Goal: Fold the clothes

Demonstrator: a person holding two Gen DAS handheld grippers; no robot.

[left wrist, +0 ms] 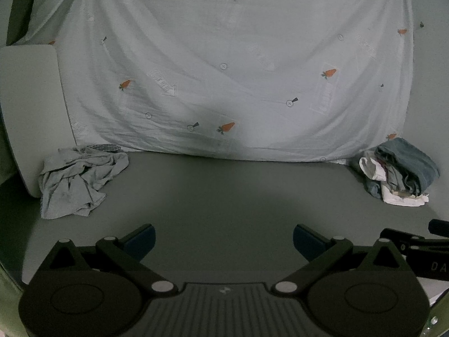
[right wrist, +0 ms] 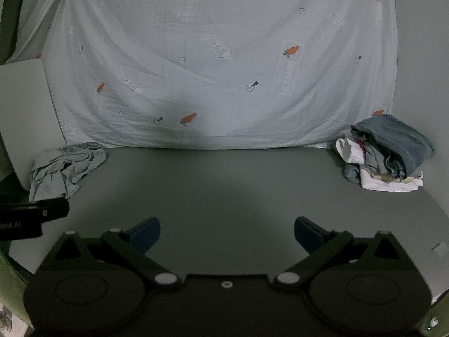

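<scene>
The left hand-held gripper [left wrist: 224, 238] and the right hand-held gripper [right wrist: 227, 231] both hover over the bare grey desk [left wrist: 224, 191] with their blue-padded fingers [right wrist: 146, 233] spread wide and nothing between them. At the desk's far left lies a crumpled light-grey garment [left wrist: 81, 179], well apart from a stack of folded clothes [right wrist: 387, 154] at the far right, topped by a blue-grey piece over white ones. Behind both, a pale sheet printed with carrots [left wrist: 224, 64] hangs down to the desk's back edge.
</scene>
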